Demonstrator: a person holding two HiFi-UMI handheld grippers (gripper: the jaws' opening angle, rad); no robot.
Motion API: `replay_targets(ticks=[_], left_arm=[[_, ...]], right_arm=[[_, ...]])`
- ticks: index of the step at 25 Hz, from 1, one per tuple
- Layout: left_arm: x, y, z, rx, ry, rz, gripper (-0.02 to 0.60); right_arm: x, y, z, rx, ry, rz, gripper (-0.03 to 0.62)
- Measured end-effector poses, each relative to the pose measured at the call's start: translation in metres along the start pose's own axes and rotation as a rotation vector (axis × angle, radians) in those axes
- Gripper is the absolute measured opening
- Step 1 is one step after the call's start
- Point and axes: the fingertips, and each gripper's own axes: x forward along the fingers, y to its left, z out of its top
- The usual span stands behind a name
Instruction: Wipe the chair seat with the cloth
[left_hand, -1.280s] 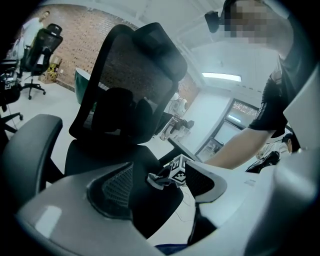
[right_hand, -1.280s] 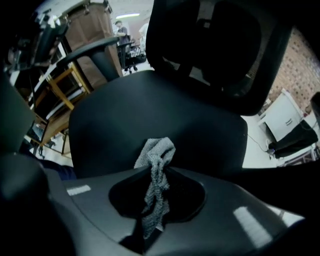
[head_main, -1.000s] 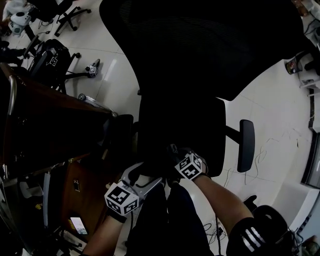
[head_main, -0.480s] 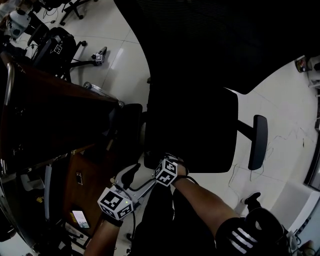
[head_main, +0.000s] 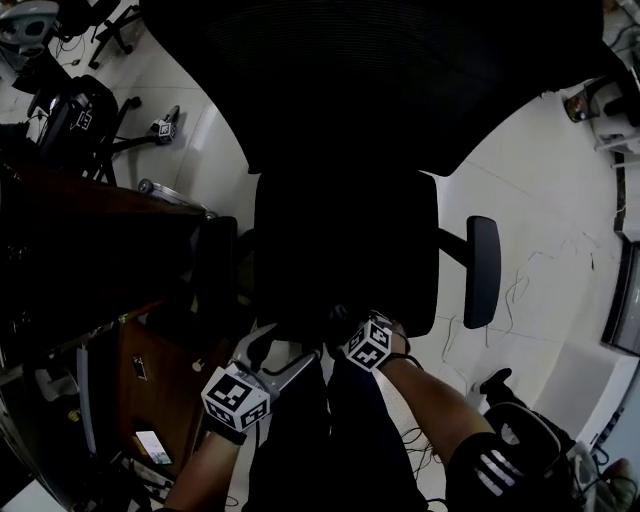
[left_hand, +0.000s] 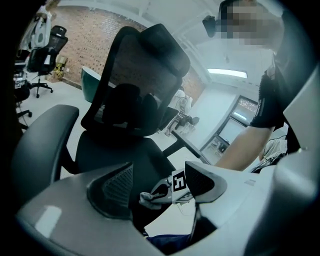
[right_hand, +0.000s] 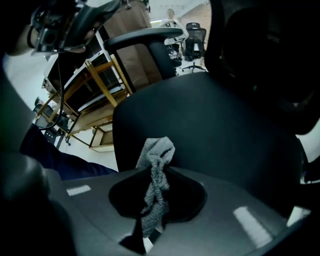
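- The right gripper (right_hand: 154, 197) is clenched on a crumpled grey terry cloth (right_hand: 159, 150) at the front edge of the black padded chair seat (head_main: 345, 250).
- It sits further right than half a second ago.
- The left gripper (left_hand: 157, 182) is released and empty.

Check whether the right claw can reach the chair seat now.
Probably yes: the right claw, shut on the cloth, sits at the front edge of the chair seat, nothing in between.

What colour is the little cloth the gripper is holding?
Grey. The cloth shows best in the right gripper view.
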Motion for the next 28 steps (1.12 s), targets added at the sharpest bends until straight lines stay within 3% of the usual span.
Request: replay_targets(ticks=[8, 17, 21, 28], left_arm=[[0.057, -0.037, 0.009, -0.010, 0.033, -0.092, 0.350], [0.074, -0.059, 0.025, -0.001, 0.031, -0.143, 0.350], [0.067, -0.063, 0.031, -0.003, 0.024, -0.130, 0.350], [0.033, -0.078, 0.077, 0.043, -0.033, -0.072, 0.350]], right_arm=[[-0.074, -0.072, -0.118, 0.080, 0.092, -0.131, 0.048], [-0.108, -0.100, -0.156, 0.174, 0.130, -0.221, 0.048], [-0.120, -0.091, -0.127, 0.284, 0.019, -0.209, 0.048], [-0.190, -0.057, -0.005, 0.385, -0.324, -0.126, 0.048]])
